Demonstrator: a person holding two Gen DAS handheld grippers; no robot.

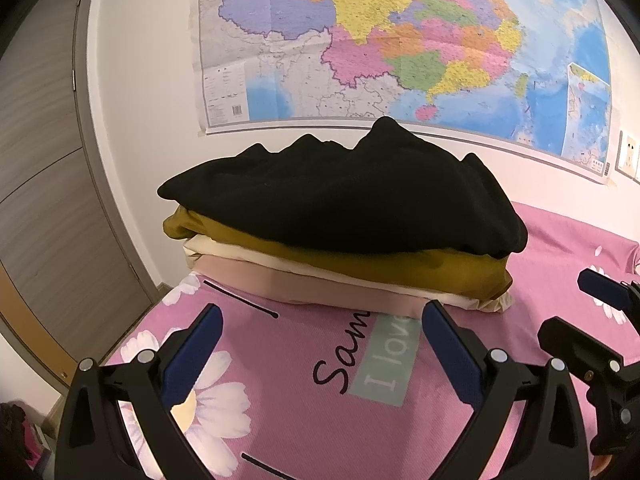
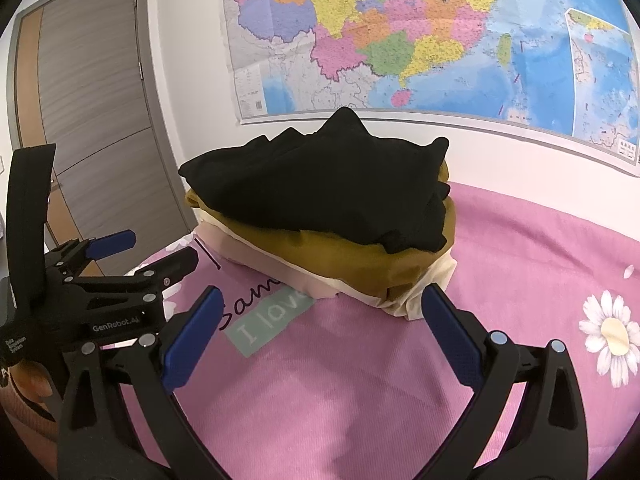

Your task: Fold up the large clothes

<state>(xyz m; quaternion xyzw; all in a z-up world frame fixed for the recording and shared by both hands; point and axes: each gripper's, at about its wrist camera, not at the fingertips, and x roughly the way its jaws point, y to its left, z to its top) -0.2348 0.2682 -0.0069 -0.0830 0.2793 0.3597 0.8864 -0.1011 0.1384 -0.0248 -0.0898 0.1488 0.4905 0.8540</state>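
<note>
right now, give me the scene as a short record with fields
surface: pink floral bedsheet
stack: folded clothes, black garment on top, mustard garment under it, cream and pale pink layers below
left gripper: open, holds nothing, short of the stack
right gripper: open, holds nothing
wall: map
door: closed, on the left

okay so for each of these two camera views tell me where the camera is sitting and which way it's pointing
Left wrist: on the left gripper, facing the clothes stack with the black garment on top and the wall map behind; its own open fingers show, the right gripper at the right edge.
Right wrist: on the right gripper, facing the same stack slightly from the right; its own open fingers show, the left gripper at left.
Shared: stack, map, pink bedsheet, door.
</note>
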